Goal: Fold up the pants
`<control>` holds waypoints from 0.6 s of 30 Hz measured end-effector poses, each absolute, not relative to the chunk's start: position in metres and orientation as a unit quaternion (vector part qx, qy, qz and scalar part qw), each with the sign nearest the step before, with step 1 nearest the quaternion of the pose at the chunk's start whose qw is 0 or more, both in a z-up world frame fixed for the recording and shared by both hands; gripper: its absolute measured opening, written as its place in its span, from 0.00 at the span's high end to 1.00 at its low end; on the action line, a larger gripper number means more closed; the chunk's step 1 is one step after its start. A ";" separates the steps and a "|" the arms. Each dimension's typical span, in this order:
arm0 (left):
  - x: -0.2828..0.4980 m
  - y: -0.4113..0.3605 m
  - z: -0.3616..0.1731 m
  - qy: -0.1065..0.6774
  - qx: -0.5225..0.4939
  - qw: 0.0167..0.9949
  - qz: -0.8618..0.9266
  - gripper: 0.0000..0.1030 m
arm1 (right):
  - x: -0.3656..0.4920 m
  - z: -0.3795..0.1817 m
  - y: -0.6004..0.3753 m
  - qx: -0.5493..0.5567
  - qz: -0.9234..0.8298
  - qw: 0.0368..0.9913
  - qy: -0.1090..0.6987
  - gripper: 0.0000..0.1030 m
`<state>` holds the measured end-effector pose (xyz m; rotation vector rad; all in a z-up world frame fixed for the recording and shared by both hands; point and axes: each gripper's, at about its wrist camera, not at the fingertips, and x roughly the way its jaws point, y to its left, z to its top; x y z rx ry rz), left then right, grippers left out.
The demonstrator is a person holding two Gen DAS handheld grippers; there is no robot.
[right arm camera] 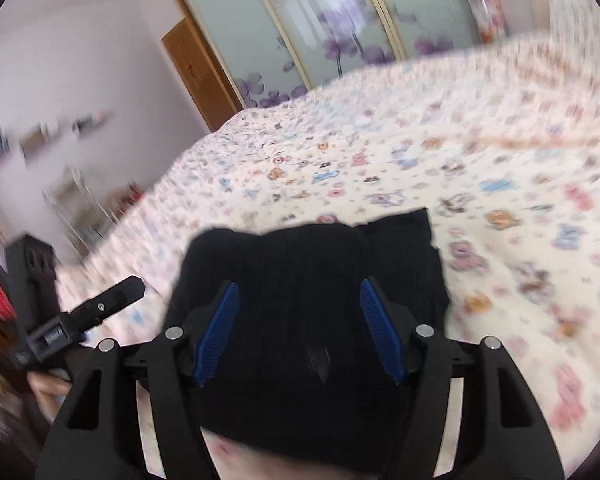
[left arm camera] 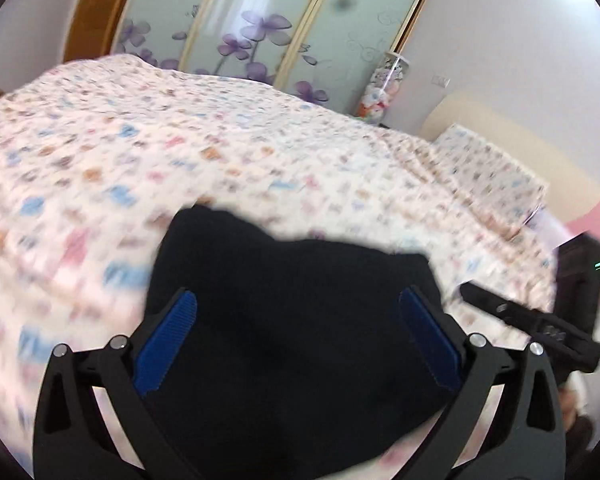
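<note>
**Folded black pants on the patterned bed**

A bed (left arm camera: 260, 152) with a cartoon-print quilt fills both views; behind its far edge stand frosted sliding doors (left arm camera: 260, 20) painted with purple flowers. A pillow (left arm camera: 488, 168) lies at its right corner. The black pants (left arm camera: 292, 320) sit near the bed's near edge, a soft, seemingly ribbed bundle; blur hides which way they run. Left tongs (left arm camera: 298, 300) and right tongs (right arm camera: 298, 292) gape wide, blue pads clear of the cloth.
</note>
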<state>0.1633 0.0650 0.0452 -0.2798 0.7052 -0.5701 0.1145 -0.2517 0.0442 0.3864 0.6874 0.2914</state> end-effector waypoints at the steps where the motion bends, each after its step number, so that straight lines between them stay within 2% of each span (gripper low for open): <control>1: 0.177 0.062 0.048 0.349 -0.150 0.879 -0.290 0.02 | 0.130 0.045 -0.257 0.212 0.147 0.904 0.342 0.36; 3: 0.207 0.054 0.049 0.368 -0.166 0.864 -0.300 0.02 | 0.152 0.044 -0.264 0.245 0.157 0.889 0.354 0.36; 5: 0.232 0.046 0.039 0.390 -0.170 0.856 -0.293 0.02 | 0.175 0.033 -0.272 0.277 0.155 0.868 0.383 0.25; 6: 0.245 0.044 0.031 0.406 -0.166 0.854 -0.280 0.02 | 0.183 0.025 -0.275 0.282 0.142 0.860 0.402 0.24; 8: 0.263 0.048 0.013 0.431 -0.166 0.850 -0.252 0.02 | 0.195 0.008 -0.279 0.273 0.116 0.850 0.435 0.24; 13: 0.276 0.064 -0.020 0.438 -0.180 0.849 -0.235 0.03 | 0.193 -0.012 -0.271 0.231 0.105 0.871 0.421 0.24; 18: 0.272 0.058 -0.014 0.442 -0.144 0.857 -0.221 0.03 | 0.196 -0.015 -0.275 0.228 0.098 0.873 0.420 0.24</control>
